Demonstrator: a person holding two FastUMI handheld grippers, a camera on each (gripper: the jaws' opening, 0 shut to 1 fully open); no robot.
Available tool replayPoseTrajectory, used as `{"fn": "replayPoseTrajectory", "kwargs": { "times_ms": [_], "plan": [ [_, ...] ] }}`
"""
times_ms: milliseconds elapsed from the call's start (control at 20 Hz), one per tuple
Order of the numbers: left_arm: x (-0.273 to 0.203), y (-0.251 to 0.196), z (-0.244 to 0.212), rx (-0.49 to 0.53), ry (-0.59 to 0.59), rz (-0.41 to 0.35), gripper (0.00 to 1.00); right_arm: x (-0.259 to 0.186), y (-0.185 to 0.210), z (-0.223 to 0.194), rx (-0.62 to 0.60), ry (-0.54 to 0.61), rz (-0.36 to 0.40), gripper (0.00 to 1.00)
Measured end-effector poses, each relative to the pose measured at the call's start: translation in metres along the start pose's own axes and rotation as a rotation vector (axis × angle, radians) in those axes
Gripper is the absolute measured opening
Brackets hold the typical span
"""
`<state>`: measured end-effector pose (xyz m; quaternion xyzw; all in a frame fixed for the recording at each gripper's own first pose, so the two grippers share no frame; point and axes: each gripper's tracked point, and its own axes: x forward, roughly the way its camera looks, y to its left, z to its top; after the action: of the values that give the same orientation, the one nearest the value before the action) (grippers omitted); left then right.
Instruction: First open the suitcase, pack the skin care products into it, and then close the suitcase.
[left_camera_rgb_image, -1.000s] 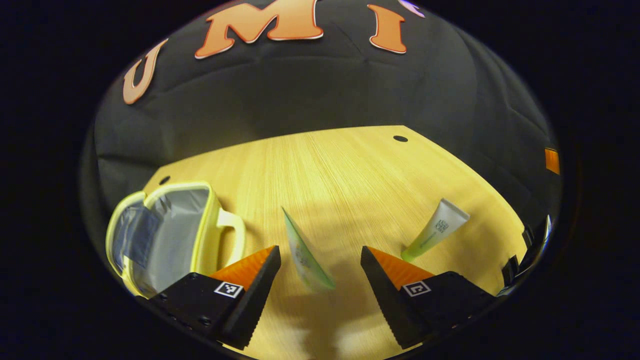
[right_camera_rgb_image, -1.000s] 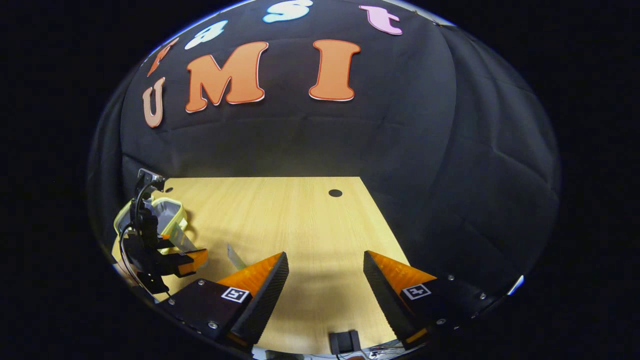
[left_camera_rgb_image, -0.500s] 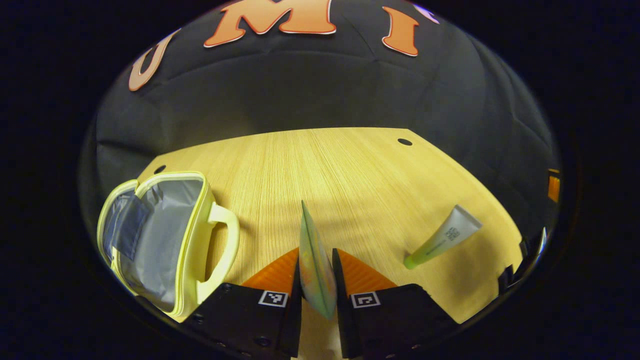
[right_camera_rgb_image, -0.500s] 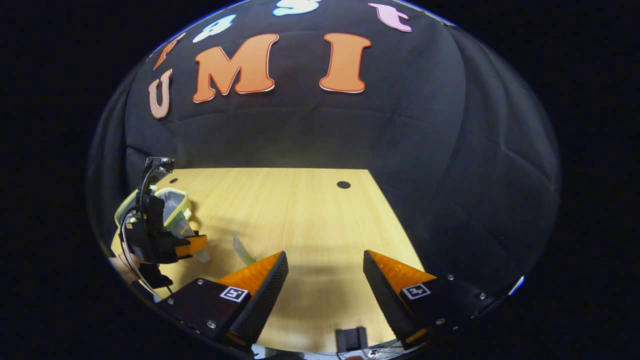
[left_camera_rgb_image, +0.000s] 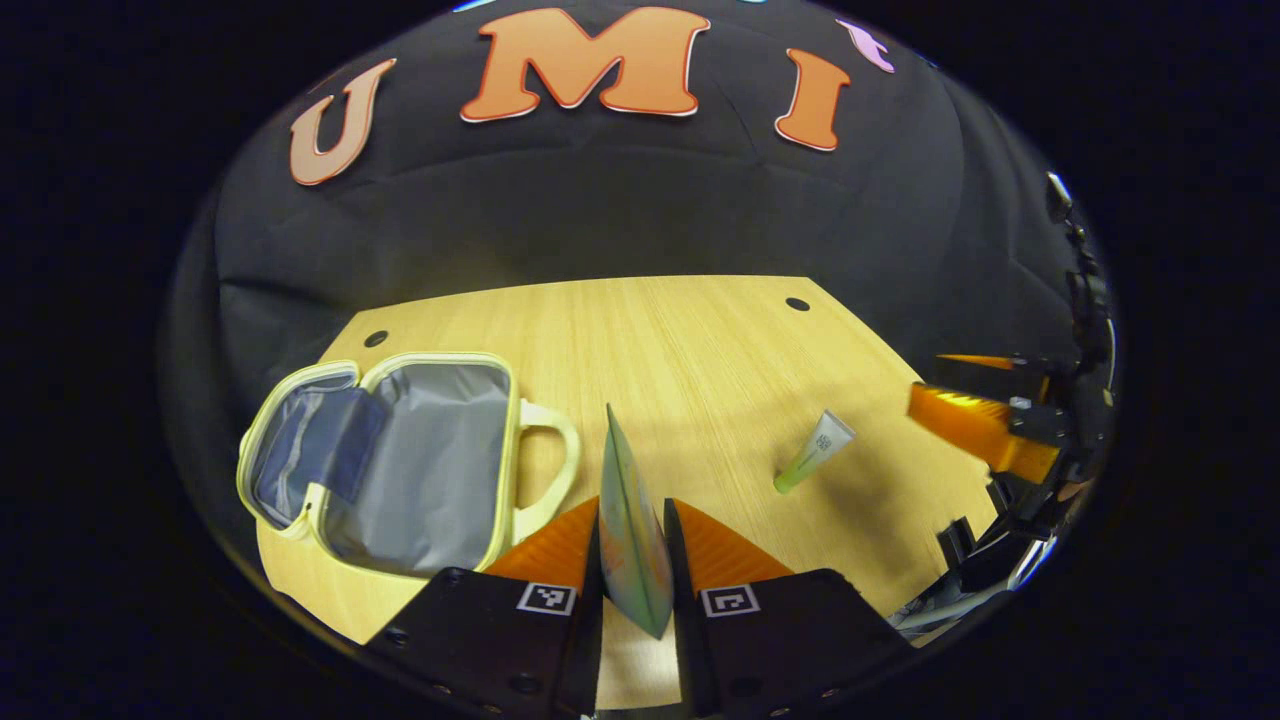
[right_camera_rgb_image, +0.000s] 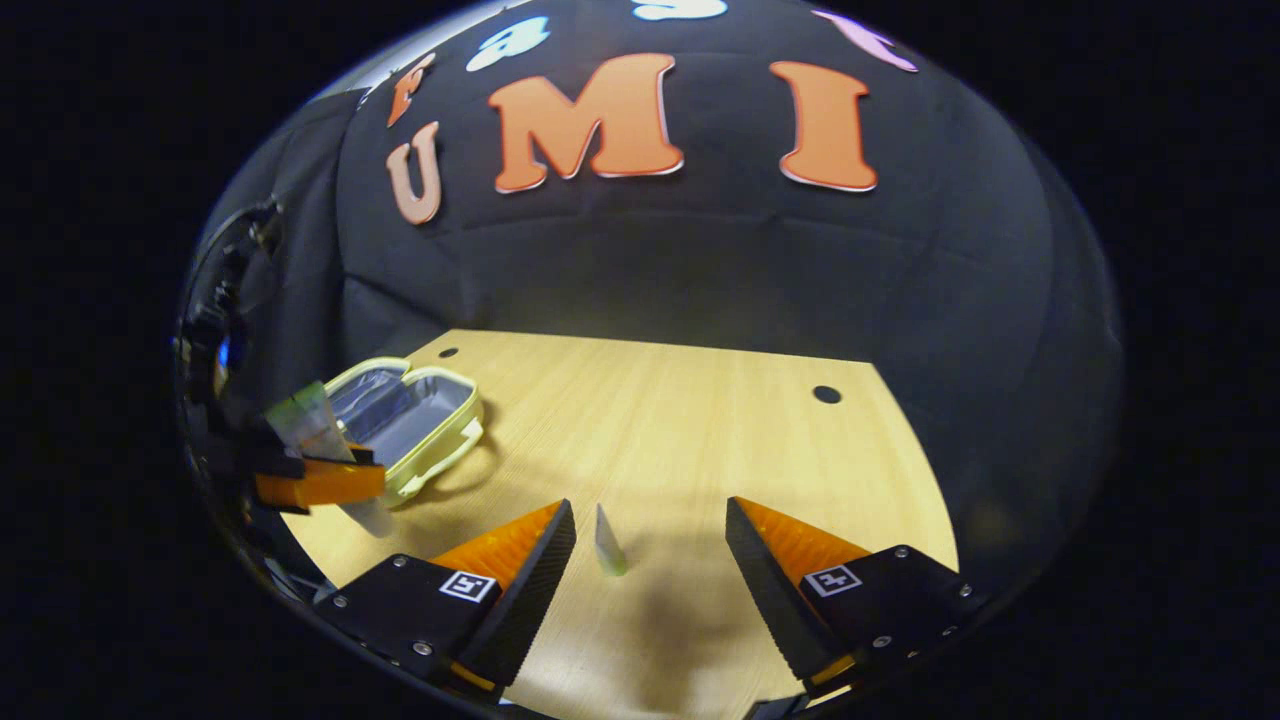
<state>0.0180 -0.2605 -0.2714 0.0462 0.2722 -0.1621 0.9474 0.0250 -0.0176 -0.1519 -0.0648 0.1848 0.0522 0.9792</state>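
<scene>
Carrying the sachet (left_camera_rgb_image: 630, 530) to the suitcase (left_camera_rgb_image: 400, 460) is the step in hand, by my reading; left gripper (left_camera_rgb_image: 632, 560) has its jaws closed narrow on the flat packet, which stands edge-up betw. the fingers and clear of the table (left_camera_rgb_image: 700, 350); suitcase lies open just left of it, grey lining up, handle toward the gripper. To do it well: swing left over the handle and rim w/o clipping either; keep the squeeze steady, as a thin slippery pack can pivot in the pads; lower it well inside the lined half before letting go, not on the rim, else the lid may catch it at closing. Right gripper (right_camera_rgb_image: 650, 560) hangs above the table w/ jaws wide and nothing in them; the tube (right_camera_rgb_image: 608, 542) lies on the wood in front of it, betw. its fingers in the right gripper view, prob. the next pick; in the left gripper view the same tube lies right of the sachet, w/ the right gripper at the far right edge.

Vs a second ago: left jaws were wide then w/ the sachet loose betw. them; now clamped and lifted; suitcase shows fuller and nearer centre; the right gripper has swung toward the tube.
</scene>
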Motion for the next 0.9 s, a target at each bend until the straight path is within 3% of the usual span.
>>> {"fn": "replayPoseTrajectory", "kwargs": {
  "times_ms": [250,450,600,750,900],
  "plan": [
    [-0.029,0.036,-0.014,0.014,0.002,0.088,0.31,0.043,0.015,-0.049,-0.051,0.146,0.104,0.95],
    [-0.036,0.044,-0.029,-0.041,0.005,0.093,0.31,0.067,0.022,-0.085,-0.09,0.243,0.132,0.84],
    [-0.037,0.047,-0.032,-0.037,0.008,0.101,0.31,0.076,0.027,-0.098,-0.105,0.277,0.143,0.63],
    [-0.04,0.048,-0.035,-0.02,0.012,0.103,0.31,0.083,0.029,-0.101,-0.106,0.284,0.142,0.55],
    [-0.047,0.051,-0.04,-0.024,0.024,0.107,0.31,0.081,0.025,-0.1,-0.093,0.302,0.124,0.29]
  ]
}}
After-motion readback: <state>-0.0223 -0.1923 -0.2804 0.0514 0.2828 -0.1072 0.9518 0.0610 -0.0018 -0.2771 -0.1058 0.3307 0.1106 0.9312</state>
